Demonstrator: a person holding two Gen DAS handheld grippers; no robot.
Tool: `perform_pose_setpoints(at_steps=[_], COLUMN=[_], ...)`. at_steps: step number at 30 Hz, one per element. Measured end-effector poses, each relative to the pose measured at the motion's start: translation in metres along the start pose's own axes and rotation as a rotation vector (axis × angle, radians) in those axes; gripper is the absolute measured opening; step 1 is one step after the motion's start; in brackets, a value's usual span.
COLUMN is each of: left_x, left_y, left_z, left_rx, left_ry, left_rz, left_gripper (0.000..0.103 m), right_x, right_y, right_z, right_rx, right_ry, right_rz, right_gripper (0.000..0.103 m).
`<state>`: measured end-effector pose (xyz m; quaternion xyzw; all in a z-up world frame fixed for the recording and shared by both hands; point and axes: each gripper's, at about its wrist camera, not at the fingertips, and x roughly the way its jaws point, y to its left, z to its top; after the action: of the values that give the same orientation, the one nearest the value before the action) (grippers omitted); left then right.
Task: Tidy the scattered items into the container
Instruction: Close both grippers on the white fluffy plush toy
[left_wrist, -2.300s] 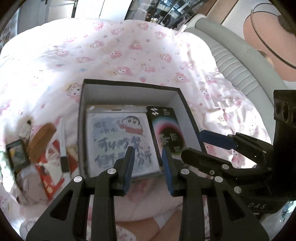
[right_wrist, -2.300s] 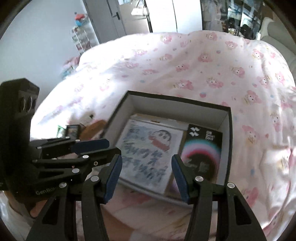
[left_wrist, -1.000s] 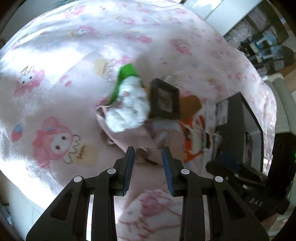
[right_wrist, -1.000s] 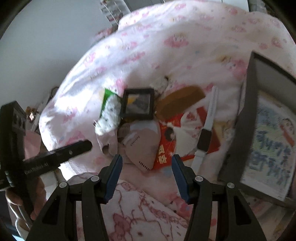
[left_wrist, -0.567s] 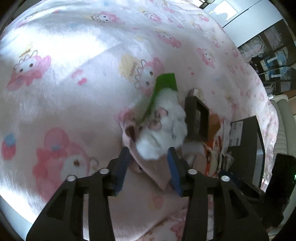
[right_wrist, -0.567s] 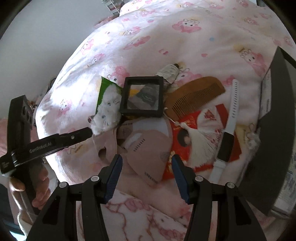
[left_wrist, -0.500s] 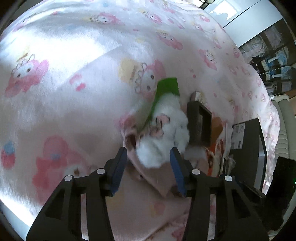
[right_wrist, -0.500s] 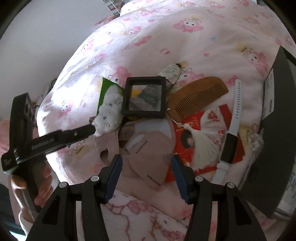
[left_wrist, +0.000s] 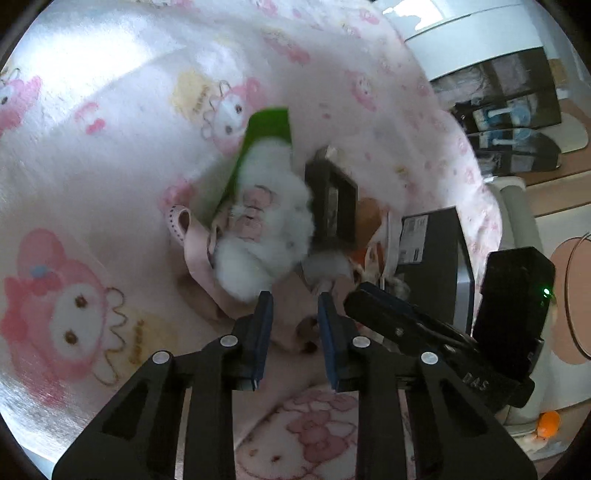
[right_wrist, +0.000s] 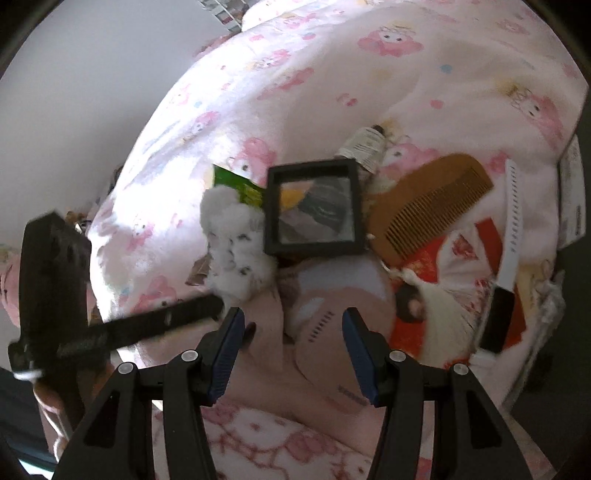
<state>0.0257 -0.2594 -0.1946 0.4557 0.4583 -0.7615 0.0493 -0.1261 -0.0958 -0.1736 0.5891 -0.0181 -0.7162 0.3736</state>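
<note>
The left hand-held gripper (left_wrist: 294, 308) has just narrowed, empty; white plush (left_wrist: 266, 236) blurred.

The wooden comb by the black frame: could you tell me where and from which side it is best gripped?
Grip the wooden comb across its solid curved spine, coming from above at the free upper-right end. It lies flat, its lower-left end is crowded by the black frame, and its teeth face the red card.
</note>
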Motion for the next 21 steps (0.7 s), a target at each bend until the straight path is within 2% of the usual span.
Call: perform_pose_setpoints(at_steps=[2, 5, 6, 11, 13, 14, 15, 16, 21], left_x=[-0.005, -0.005, -0.003, 0.019, 0.025, 0.024, 0.024, 0.023, 0.000], left_y=[0.010, 0.019, 0.019, 0.023, 0.027, 0.029, 0.030, 0.031, 0.031], left_z=[0.007, 0.014, 0.014, 0.005, 0.003, 0.004, 0.004, 0.005, 0.005], left_rx=[-0.034, -0.052, -0.051, -0.044, -0.053, -0.060, -0.060, -0.058, -0.051], left_ry=[-0.040, -0.053, -0.054, -0.005, 0.008, 0.002, -0.008, -0.017, -0.109], left_rz=[0.038, 0.026, 0.031, 0.035, 0.008, 0.006, 0.018, 0.036, 0.076], left_gripper=[0.023, 0.024, 0.027, 0.034, 0.035, 0.033, 0.022, 0.019, 0.012], right_x=[0.006, 0.018, 0.023, 0.045, 0.049, 0.050, 0.051, 0.052, 0.064], right_y=[0.002, 0.002, 0.003, 0.013, 0.015, 0.016, 0.016, 0.016, 0.023], right_z=[0.006, 0.014, 0.016, 0.028, 0.034, 0.038, 0.042, 0.045, 0.058], right_rx=[0.013, 0.069, 0.070, 0.036, 0.018, 0.014, 0.014, 0.011, -0.009], right_ry=[0.006, 0.029, 0.042, 0.111, 0.114, 0.115, 0.117, 0.115, 0.131], right_rz=[0.027, 0.105, 0.119, 0.077, 0.063, 0.054, 0.044, 0.038, 0.031], right_gripper=[0.051, 0.052, 0.052, 0.052, 0.052, 0.052, 0.052, 0.053, 0.053])
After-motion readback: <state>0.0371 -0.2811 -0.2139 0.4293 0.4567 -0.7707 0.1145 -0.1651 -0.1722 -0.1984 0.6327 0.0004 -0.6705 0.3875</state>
